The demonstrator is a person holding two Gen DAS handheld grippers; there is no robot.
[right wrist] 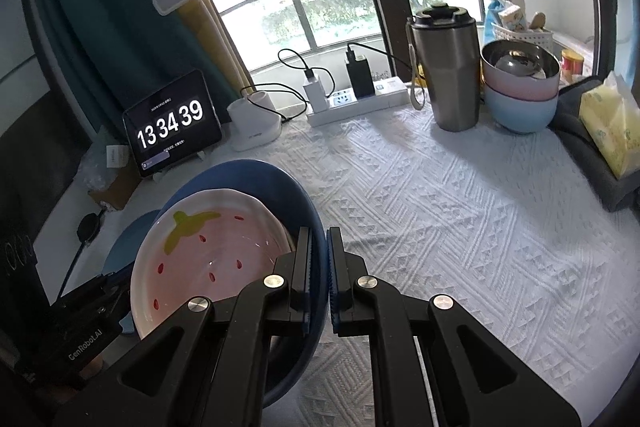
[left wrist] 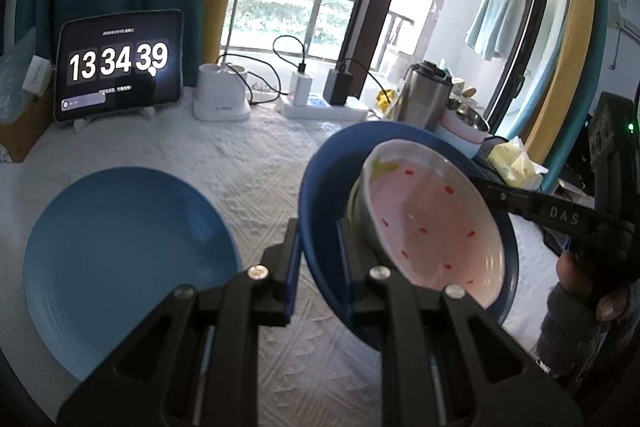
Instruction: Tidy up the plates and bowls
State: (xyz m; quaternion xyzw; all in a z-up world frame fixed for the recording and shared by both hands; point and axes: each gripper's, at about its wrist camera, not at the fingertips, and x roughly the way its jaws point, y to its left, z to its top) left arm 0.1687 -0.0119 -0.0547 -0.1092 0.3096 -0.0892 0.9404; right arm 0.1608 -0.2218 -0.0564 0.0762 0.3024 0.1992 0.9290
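Glossy glazed pink strawberry-pattern ceramic bowl (right wrist: 208, 251); brushed steel tumbler (right wrist: 448, 75) at 1 o'clock; rough woven white tablecloth (right wrist: 460, 211); matt black plastic right gripper (right wrist: 319, 279).

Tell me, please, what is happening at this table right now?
A person holds a gripper in each hand. The left gripper and right gripper each clamp a rim of the dark blue plate, held above the tablecloth with the strawberry bowl on it. A light blue plate lies beside.

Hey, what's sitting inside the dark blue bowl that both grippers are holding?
A pink strawberry-pattern bowl sits tilted inside the dark blue bowl. It covers most of the blue bowl's inside, so anything underneath it can't be seen.
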